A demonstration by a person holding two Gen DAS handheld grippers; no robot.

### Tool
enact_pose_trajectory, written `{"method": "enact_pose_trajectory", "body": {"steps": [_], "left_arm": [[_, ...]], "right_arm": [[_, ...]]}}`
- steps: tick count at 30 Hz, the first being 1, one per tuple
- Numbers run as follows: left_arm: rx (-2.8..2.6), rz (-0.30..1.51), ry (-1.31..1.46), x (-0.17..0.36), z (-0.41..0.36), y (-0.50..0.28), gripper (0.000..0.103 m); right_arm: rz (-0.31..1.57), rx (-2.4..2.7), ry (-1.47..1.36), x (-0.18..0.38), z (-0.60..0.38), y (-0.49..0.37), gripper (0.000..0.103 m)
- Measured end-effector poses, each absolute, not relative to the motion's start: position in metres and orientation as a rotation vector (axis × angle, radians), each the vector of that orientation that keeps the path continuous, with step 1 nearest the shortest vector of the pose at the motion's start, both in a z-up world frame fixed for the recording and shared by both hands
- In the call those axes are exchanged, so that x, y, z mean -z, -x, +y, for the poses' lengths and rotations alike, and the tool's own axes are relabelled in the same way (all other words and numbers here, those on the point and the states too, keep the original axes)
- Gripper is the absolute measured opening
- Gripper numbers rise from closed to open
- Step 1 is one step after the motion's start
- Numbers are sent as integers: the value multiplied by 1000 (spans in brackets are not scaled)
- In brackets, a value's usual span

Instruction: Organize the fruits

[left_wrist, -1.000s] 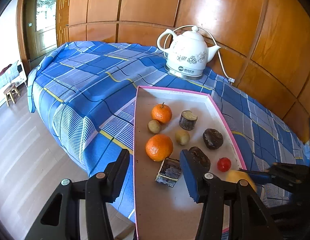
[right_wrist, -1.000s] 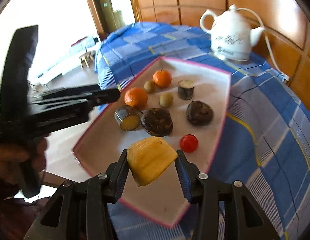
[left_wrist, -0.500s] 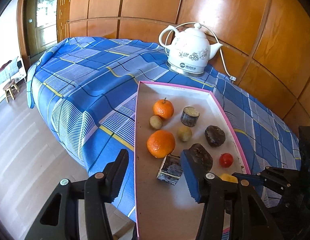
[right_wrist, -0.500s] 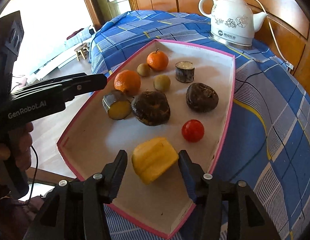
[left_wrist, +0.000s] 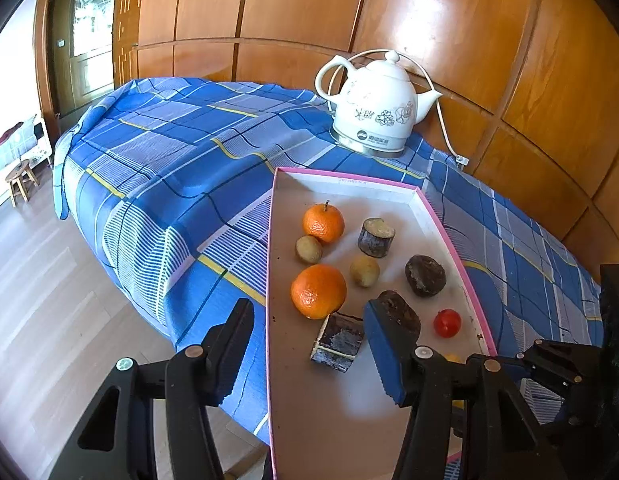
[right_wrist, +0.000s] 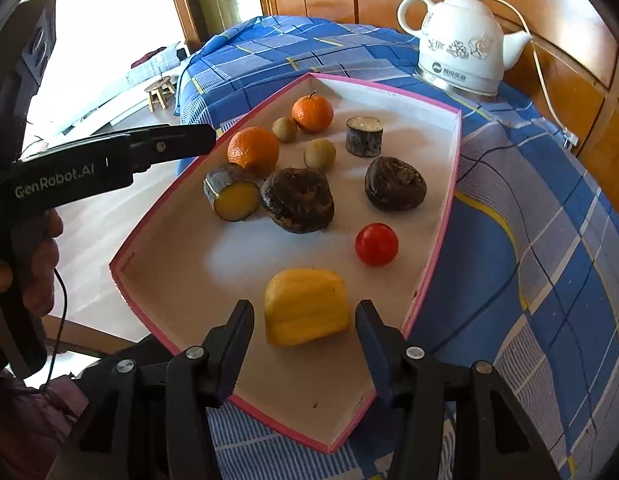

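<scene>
While your right claw [right_wrist: 305, 350] was clamped on the yellow fruit wedge [right_wrist: 305, 306] a second ago and carried it above the tray, its fingers now stand apart with a gap on each side of the wedge, which lies on the floor of the pink-rimmed tray [right_wrist: 445, 216] near the close end. Half a second ago the fingers were already parted, and now the wedge sits a little further out from between them. Just beyond the wedge lies the red tomato [right_wrist: 376, 244]; past it are two dark brown lumps [right_wrist: 297, 200], a cut piece with a yellow face [right_wrist: 231, 196], two oranges [right_wrist: 253, 150], two small brownish fruits [right_wrist: 319, 154] and a short dark stub [right_wrist: 364, 136], none of which has changed place on the tray.

Your left claw [left_wrist: 309, 354] hangs wide open and holds nothing, one finger over the blue checked cloth [left_wrist: 181, 184] on the bench and the other over the tray's near half, much as before. From the left wrist view only a sliver of the wedge shows behind that claw's right finger, less than a second ago. The white kettle [left_wrist: 375, 110] stands on the cloth beyond the tray's far end.
</scene>
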State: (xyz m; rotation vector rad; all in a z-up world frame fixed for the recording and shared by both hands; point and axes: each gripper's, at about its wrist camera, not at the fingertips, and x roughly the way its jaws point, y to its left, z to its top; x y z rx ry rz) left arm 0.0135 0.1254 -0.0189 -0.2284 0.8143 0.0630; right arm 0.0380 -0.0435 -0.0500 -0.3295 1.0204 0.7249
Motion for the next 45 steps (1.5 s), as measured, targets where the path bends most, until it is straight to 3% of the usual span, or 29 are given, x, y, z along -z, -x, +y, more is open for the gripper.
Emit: {"method": "enact_pose_trajectory", "body": {"steps": [2, 13, 25, 27, 31, 45], "left_arm": [[-65, 815, 229, 19, 126, -13, 58], [-75, 810, 218, 18, 125, -14, 60], [-87, 791, 201, 11, 120, -9, 66], [-90, 781, 196, 9, 117, -7, 68], [-98, 765, 185, 3, 112, -3, 71], [-97, 674, 145, -20, 86, 20, 96]], "right_arm": [[1016, -725, 339, 51, -42, -39, 45], [927, -641, 351, 46, -21, -64, 44], [909, -624, 211, 33, -39, -56, 47], [881, -601, 199, 26, -43, -52, 54], [836, -520, 170, 15, -56, -43, 55], [777, -210, 125, 0, -98, -17, 55]]}}
